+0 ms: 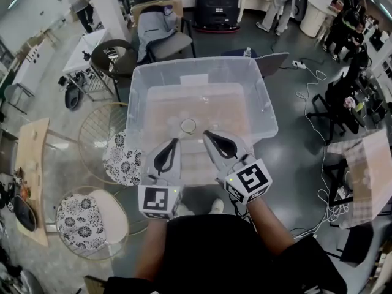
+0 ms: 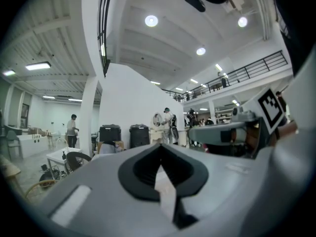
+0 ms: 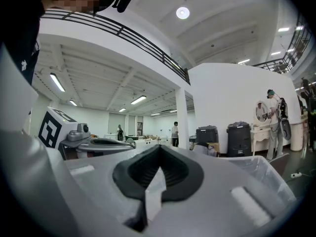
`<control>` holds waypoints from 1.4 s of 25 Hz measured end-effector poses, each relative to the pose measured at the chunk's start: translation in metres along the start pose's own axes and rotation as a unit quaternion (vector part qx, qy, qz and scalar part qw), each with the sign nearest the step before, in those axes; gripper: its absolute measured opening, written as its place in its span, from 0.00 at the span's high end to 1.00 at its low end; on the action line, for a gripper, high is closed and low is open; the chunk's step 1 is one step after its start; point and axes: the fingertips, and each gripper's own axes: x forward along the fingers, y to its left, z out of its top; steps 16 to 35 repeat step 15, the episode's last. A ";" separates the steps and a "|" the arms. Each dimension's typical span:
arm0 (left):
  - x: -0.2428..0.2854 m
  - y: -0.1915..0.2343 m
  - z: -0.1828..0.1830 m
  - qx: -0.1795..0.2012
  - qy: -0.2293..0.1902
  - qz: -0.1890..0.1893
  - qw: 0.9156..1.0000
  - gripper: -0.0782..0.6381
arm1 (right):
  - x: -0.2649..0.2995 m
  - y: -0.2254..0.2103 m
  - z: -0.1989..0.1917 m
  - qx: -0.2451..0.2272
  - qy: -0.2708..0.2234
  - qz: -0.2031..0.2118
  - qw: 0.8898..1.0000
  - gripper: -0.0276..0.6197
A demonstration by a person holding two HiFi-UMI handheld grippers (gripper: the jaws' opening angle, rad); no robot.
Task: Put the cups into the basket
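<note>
Just ahead of my two tips and below them sits the basket (image 1: 267,106), a large clear plastic tub with rounded corners and a thick, rolled rim. Its walls are glossy and see-through, and a pale peach surface shows through the bottom. Inside it, right off the tip of my left gripper (image 1: 176,142), lies a thin round ring that I take for the rim of a clear cup (image 1: 188,125). The cup is so transparent that only its lip catches the light. There may be other faint circles around it, but I cannot tell whether they are cups.

My right gripper (image 1: 206,134) hangs alongside the left one, close but not touching, and both reach over the near wall of the tub. Each has its dark ribbed pads pressed flat together with nothing pinched between them. The shells are smooth grey plastic, and a black-and-white marker cube sits behind each.

Both gripper views look out level across the hall, so I judge that I am holding them raised and idle rather than aimed at a pick. With the only cup I can make out already inside the basket, no cup sits outside it within reach. That would explain why the jaws are shut and empty.
</note>
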 end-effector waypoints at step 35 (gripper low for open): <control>-0.006 -0.008 0.006 0.005 -0.020 -0.009 1.000 0.88 | -0.005 0.003 -0.003 0.007 0.002 0.006 1.000 0.95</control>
